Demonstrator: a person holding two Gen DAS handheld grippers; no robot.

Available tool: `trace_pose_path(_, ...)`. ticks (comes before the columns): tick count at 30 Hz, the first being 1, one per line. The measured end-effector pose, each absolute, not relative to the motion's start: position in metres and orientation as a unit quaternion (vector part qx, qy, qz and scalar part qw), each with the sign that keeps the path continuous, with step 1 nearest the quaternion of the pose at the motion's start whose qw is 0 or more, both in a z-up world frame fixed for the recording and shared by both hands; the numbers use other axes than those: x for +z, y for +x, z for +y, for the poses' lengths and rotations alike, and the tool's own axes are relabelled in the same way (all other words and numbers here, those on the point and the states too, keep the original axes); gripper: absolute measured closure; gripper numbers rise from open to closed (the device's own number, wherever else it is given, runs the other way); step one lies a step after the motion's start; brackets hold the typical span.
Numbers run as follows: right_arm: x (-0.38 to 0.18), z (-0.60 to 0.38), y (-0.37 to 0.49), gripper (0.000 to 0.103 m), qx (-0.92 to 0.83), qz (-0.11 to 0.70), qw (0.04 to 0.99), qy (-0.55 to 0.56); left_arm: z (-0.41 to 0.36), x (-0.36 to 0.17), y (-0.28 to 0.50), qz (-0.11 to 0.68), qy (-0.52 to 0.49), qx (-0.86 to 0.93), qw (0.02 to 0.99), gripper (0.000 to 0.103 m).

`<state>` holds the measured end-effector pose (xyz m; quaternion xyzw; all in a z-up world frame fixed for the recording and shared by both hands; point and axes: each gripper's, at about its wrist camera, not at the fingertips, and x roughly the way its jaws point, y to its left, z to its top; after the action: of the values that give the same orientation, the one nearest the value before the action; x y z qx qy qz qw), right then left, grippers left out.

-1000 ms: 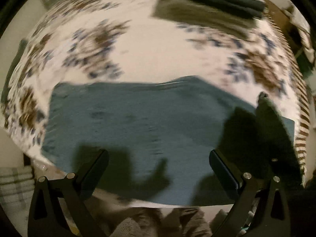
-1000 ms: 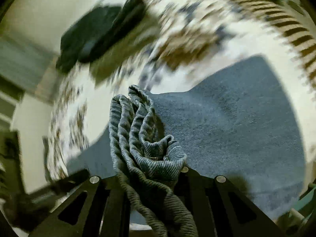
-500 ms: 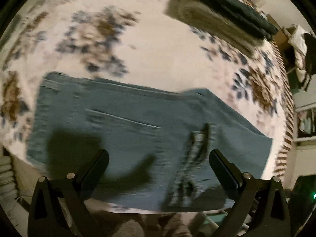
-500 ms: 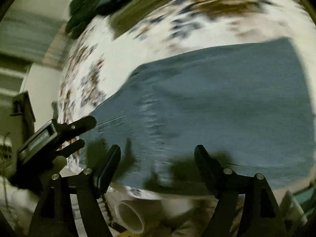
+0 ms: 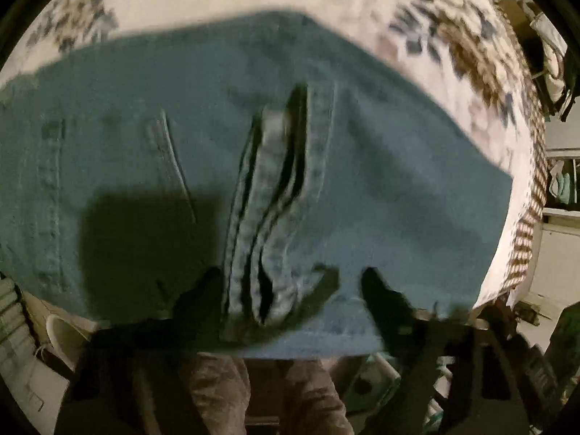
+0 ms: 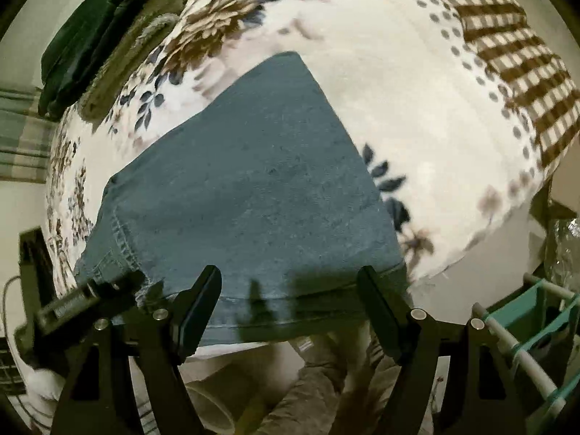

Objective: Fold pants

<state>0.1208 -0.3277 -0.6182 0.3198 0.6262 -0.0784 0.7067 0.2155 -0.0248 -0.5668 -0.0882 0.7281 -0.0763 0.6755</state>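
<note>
The pants [image 5: 380, 188], blue denim, lie spread flat on a bed covered by a floral blanket [image 6: 417, 116], their near edge running along the side of the bed closest to the cameras. In the left wrist view, which is blurred, a bunched ridge of folded hems [image 5: 268, 217] lies on top of the flat denim, running away from the camera, with a pocket seam to its left. The left gripper [image 5: 290, 290] hangs low over the near edge of the pants, its jaws spread wide to either side of that ridge, and nothing is held between them. In the right wrist view the right gripper [image 6: 290, 301] hovers over the near edge of the smooth denim panel, its jaws wide apart and empty. At the far corner of the bed a stack of folded dark clothes [image 6: 90, 32] rests on the blanket, well apart from the pants.
</note>
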Motion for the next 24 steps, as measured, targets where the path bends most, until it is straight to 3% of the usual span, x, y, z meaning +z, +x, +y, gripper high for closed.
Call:
trace_pose_path(1,-0.621,-0.326,0.12,0.024,-0.079,0.629,0.703,0.321,-0.024,-0.574,0.211,0.735,-0.097,-0.076,0.667,0.082)
trace_pose_path(4,-0.626,-0.323,0.119,0.024,-0.083,0.63,0.701,0.323,-0.023,-0.566,0.207,0.711,-0.105,-0.084,0.69,0.09)
trace_pose_path(13,-0.623,-0.321,0.12,0.024,-0.074,0.633,0.701,0.321,-0.001,-0.514,0.183,0.676,-0.14,-0.113,0.714,0.091)
trace_pose_path(24,-0.619,-0.309,0.122,0.024,-0.067,0.655,0.7,0.276,0.008,-0.574,0.174,0.711,-0.126,-0.072,0.688,0.091)
